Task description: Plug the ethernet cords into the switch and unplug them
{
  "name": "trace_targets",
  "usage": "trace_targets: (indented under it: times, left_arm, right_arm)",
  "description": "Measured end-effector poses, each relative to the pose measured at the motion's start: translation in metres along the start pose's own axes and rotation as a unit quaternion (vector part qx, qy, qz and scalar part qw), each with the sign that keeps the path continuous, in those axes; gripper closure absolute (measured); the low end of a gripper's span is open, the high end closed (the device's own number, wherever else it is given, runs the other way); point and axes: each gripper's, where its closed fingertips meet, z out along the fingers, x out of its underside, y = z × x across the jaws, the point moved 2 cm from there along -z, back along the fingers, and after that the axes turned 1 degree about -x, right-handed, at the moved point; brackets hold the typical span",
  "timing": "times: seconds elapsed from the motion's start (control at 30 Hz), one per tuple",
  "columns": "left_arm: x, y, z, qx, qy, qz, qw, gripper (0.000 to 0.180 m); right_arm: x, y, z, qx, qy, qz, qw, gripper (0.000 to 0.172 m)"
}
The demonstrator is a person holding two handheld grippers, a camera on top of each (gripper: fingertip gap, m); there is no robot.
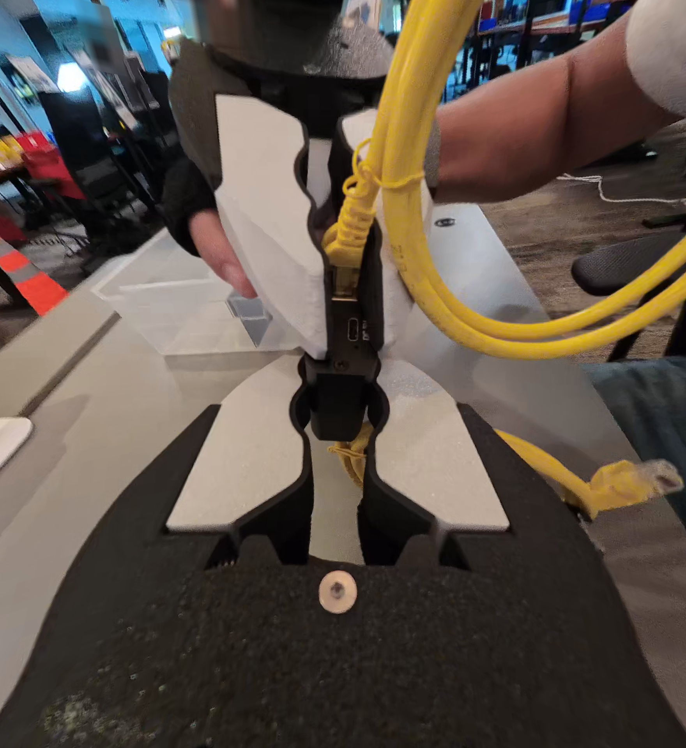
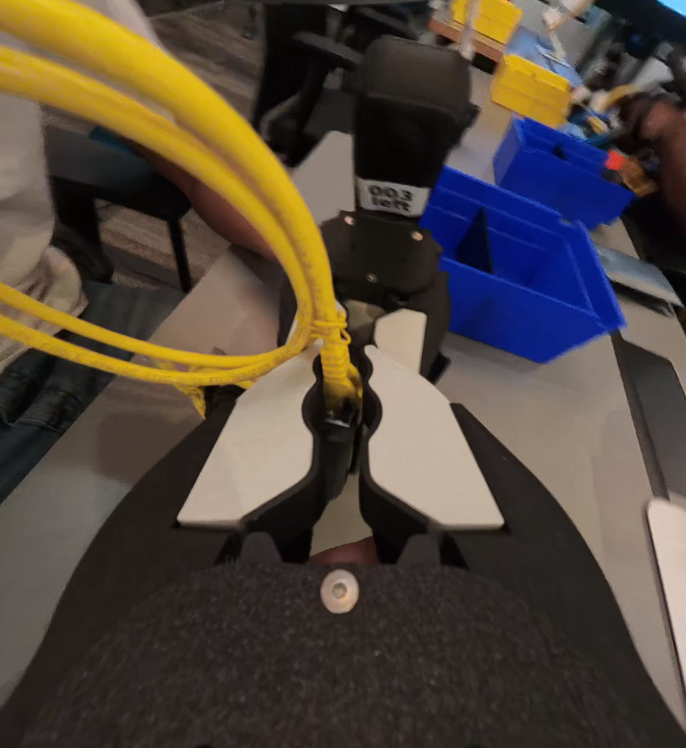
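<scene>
1. Holding the small black switch (image 1: 339, 388) steady is the left gripper's (image 1: 339, 398) job: its pads are clenched on the switch's near end, just above the grey table (image 1: 139, 388).
2. The right gripper (image 2: 339, 398) comes in from the far side, its fingers closed around the plug (image 1: 343, 259) of the yellow ethernet cord (image 1: 454, 311), which sits at the switch's far port; whether it has latched I cannot tell.
3. Keep plug and port on one line and move straight along it, without twisting.
4. Keep the cord's bundled loops, hanging to the right, clear of both grippers, so they cannot drag the plug sideways.
</scene>
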Motion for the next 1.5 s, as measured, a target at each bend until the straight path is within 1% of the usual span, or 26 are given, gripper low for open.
trace_targets:
  times: [0.03, 0.07, 0.1, 0.17, 0.37, 0.43, 0.5, 0.6, 0.7, 0.83, 0.93, 1.03, 1.1, 1.23, 1.27, 1.3, 1.33, 1.4, 1.5]
  left_arm:
    - [-0.005, 0.002, -0.004, -0.012, -0.011, 0.003, 1.0, 0.156]
    - [-0.008, 0.006, -0.007, -0.018, -0.017, -0.007, 1.0, 0.157]
    - [-0.006, 0.009, -0.008, -0.02, -0.016, -0.013, 1.0, 0.156]
    - [0.001, 0.009, -0.005, -0.029, -0.005, -0.007, 1.0, 0.157]
    - [-0.004, 0.008, -0.006, -0.034, -0.013, 0.002, 0.999, 0.156]
    - [-0.007, 0.01, -0.01, -0.036, -0.029, -0.008, 0.999, 0.156]
    - [-0.008, 0.012, -0.012, -0.033, -0.033, -0.016, 0.999, 0.157]
    - [-0.005, 0.009, -0.009, -0.025, -0.026, -0.012, 0.999, 0.156]
    - [-0.004, 0.005, -0.008, -0.007, -0.027, -0.014, 1.0, 0.156]
    - [-0.005, 0.007, -0.009, -0.015, -0.029, -0.014, 0.999, 0.157]
    - [-0.003, 0.009, -0.009, -0.017, -0.028, -0.013, 0.999, 0.156]
    - [-0.006, 0.009, -0.009, -0.02, -0.028, -0.016, 0.999, 0.156]
    - [-0.002, 0.013, -0.009, -0.026, -0.017, -0.027, 0.999, 0.156]
    - [0.0, 0.014, -0.009, -0.026, -0.006, -0.03, 0.999, 0.157]
    - [0.011, 0.018, -0.006, -0.037, 0.031, -0.028, 0.998, 0.156]
    - [0.019, 0.023, -0.004, -0.054, 0.048, -0.024, 0.997, 0.156]
    - [0.018, 0.024, -0.005, -0.059, 0.038, -0.034, 0.997, 0.156]
    - [0.0, 0.018, -0.011, -0.04, -0.009, -0.037, 0.998, 0.157]
    - [0.005, 0.018, -0.006, -0.056, 0.01, -0.009, 0.998, 0.156]
  right_arm:
    - [-0.006, 0.0, -0.001, 0.007, -0.01, -0.013, 1.0, 0.159]
    - [-0.009, -0.007, -0.006, 0.033, -0.017, -0.011, 0.999, 0.156]
    - [-0.009, -0.011, -0.01, 0.046, -0.019, -0.005, 0.999, 0.156]
    - [0.0, -0.011, -0.012, 0.048, -0.004, 0.004, 0.999, 0.155]
    - [-0.003, -0.012, -0.016, 0.076, -0.021, -0.004, 0.997, 0.147]
    - [-0.006, -0.014, -0.02, 0.108, -0.041, -0.02, 0.993, 0.149]
    - [-0.008, -0.013, -0.025, 0.122, -0.053, -0.032, 0.991, 0.157]
    - [-0.005, -0.01, -0.025, 0.112, -0.045, -0.035, 0.992, 0.158]
    - [-0.005, -0.007, -0.023, 0.095, -0.052, -0.029, 0.994, 0.158]
    - [-0.006, -0.009, -0.022, 0.087, -0.063, -0.023, 0.994, 0.158]
    - [-0.003, -0.011, -0.02, 0.077, -0.047, 0.003, 0.996, 0.159]
    - [-0.003, -0.009, -0.02, 0.048, -0.085, 0.059, 0.993, 0.16]
    - [0.0, -0.013, -0.019, 0.06, -0.105, 0.08, 0.99, 0.16]
    - [0.002, -0.015, -0.019, 0.074, -0.091, 0.058, 0.991, 0.161]
    - [-0.01, -0.016, -0.023, 0.07, -0.136, 0.066, 0.986, 0.161]
    - [-0.023, -0.021, -0.032, 0.065, -0.179, 0.084, 0.978, 0.16]
    - [-0.031, -0.029, -0.04, 0.079, -0.19, 0.076, 0.976, 0.161]
    - [-0.028, -0.036, -0.042, 0.087, -0.133, 0.052, 0.986, 0.161]
    - [-0.028, -0.044, -0.05, 0.087, -0.124, 0.063, 0.986, 0.16]
